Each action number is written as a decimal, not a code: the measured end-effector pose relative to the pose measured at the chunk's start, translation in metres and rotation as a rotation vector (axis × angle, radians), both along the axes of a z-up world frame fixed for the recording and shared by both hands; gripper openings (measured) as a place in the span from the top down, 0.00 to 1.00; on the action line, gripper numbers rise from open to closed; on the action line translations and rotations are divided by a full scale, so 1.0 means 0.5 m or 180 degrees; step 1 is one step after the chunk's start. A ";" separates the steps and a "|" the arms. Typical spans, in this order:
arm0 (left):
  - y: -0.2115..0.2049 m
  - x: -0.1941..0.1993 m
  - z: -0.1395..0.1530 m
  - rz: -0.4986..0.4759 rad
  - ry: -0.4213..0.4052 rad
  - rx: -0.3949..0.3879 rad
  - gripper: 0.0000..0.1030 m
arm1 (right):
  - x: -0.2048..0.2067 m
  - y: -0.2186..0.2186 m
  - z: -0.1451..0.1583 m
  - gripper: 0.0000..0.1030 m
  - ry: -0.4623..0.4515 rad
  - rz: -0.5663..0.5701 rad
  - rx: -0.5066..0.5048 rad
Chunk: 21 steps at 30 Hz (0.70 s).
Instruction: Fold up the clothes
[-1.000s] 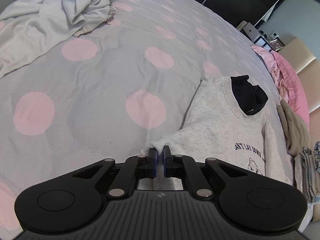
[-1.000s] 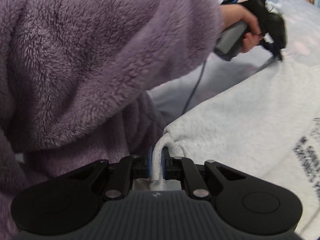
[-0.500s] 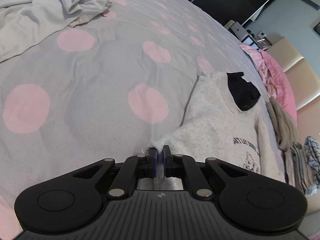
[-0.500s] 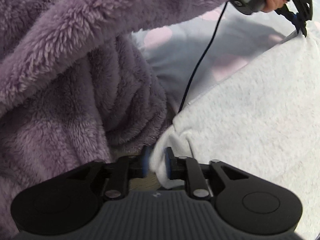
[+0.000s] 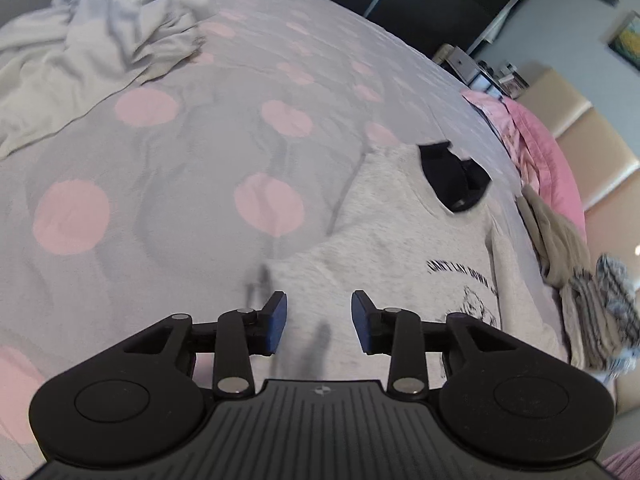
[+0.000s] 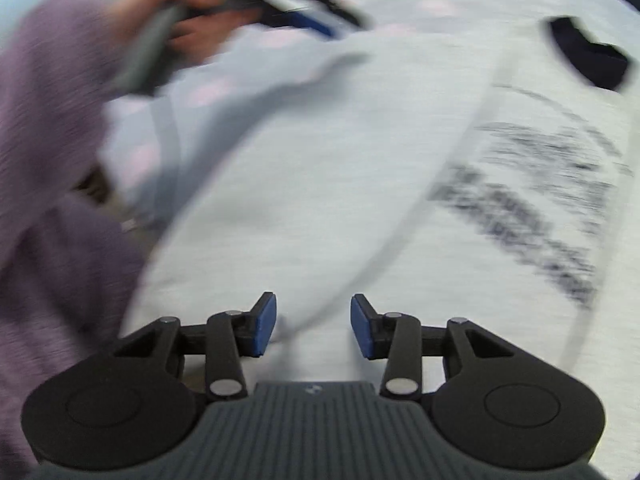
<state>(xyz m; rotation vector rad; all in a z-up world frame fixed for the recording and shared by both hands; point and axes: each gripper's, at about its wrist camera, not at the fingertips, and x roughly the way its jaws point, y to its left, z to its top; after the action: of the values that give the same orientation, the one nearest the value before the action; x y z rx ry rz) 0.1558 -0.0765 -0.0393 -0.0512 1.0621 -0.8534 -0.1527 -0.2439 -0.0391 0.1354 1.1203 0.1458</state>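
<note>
**Folding a grey sweatshirt: one side turned in, more left to do**

Looking along our left gripper (image 5: 318, 322), we see its blue pads spread apart with nothing between them, hanging over the lower edge of a light grey sweatshirt (image 5: 384, 248). Our right gripper (image 6: 313, 330) is likewise parted and empty above the same garment, though that view is smeared by motion and gives little fine detail.

The sweatshirt lies front-up on the polka-dot bedspread (image 5: 168, 184), filling the centre-right of the left view, its dark navy collar lining (image 5: 452, 178) toward the upper right and a printed slogan with a small bear (image 5: 476, 300) at the right. Along its right side a long strip of grey fabric (image 5: 516, 276), seemingly a sleeve or side panel, lies turned inward over the chest. The left edge looks spread flat rather than folded, so we judge this garment partly folded at most.

A crumpled pale garment (image 5: 92, 60) sits in the upper left of the left view, unfolded. At the right edge, a beige piece (image 5: 556, 240) and some striped pieces (image 5: 600, 316) are stacked; whether they are neatly folded we cannot tell. So at least the sweatshirt's remaining folds and the pale garment appear left.
</note>
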 end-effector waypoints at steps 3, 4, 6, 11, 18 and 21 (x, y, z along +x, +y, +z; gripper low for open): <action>-0.022 -0.009 -0.021 -0.0012 -0.0084 0.0247 0.69 | 0.005 -0.076 -0.002 0.60 -0.0031 -0.0315 -0.0326; -0.029 -0.011 -0.030 -0.0013 -0.0109 0.0336 0.69 | 0.010 -0.096 -0.005 0.62 -0.0018 -0.0429 -0.0424; -0.043 -0.015 -0.047 -0.0013 -0.0159 0.0514 0.69 | 0.001 -0.146 -0.011 0.64 -0.0006 -0.0625 -0.0552; -0.063 -0.013 -0.087 0.0018 -0.0219 0.0878 0.87 | 0.000 -0.282 -0.025 0.66 0.0027 -0.1133 -0.0666; -0.102 -0.020 -0.006 -0.0033 -0.0430 0.0736 0.85 | 0.043 -0.426 -0.018 0.66 -0.0031 -0.1368 -0.0741; -0.160 -0.014 0.027 -0.0124 -0.0494 0.0616 0.78 | 0.079 -0.467 -0.021 0.66 -0.0112 -0.1427 -0.0650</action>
<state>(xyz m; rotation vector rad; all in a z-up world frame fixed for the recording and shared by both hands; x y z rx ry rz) 0.1488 -0.1566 -0.0259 0.1960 0.9972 -0.7733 -0.1133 -0.4773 -0.0494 0.1972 1.0379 -0.3634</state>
